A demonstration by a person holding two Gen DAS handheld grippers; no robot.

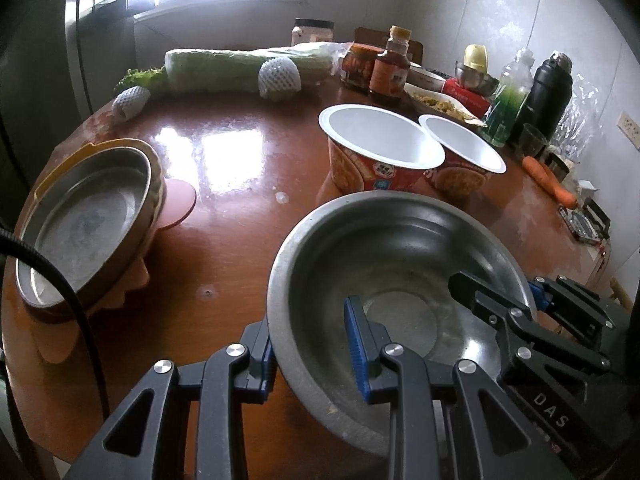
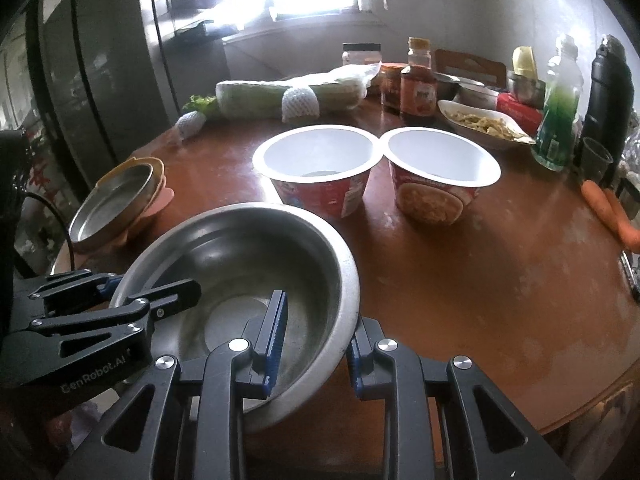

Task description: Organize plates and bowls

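Observation:
A steel bowl (image 1: 384, 264) (image 2: 248, 264) stands at the near edge of the brown table. My left gripper (image 1: 310, 350) straddles its left rim, one finger inside and one outside, with a gap around the rim. My right gripper (image 2: 316, 344) straddles its right rim the same way. Each gripper shows in the other's view, the right one (image 1: 500, 296) and the left one (image 2: 132, 292). Two empty red noodle cups (image 1: 380, 148) (image 1: 460, 156) (image 2: 320, 168) (image 2: 436, 172) stand behind the bowl. A steel plate (image 1: 84, 220) (image 2: 116, 204) lies on stacked orange and pink plates at the left.
At the back lie a cabbage (image 1: 248, 66), foam-netted fruit (image 1: 280, 76), sauce jars (image 1: 390, 68), a dish of food (image 2: 480, 122), a green bottle (image 2: 560, 116) and a black flask (image 2: 608, 92). Carrots (image 1: 550, 180) lie at the right edge. A black cable (image 1: 72, 300) crosses the left.

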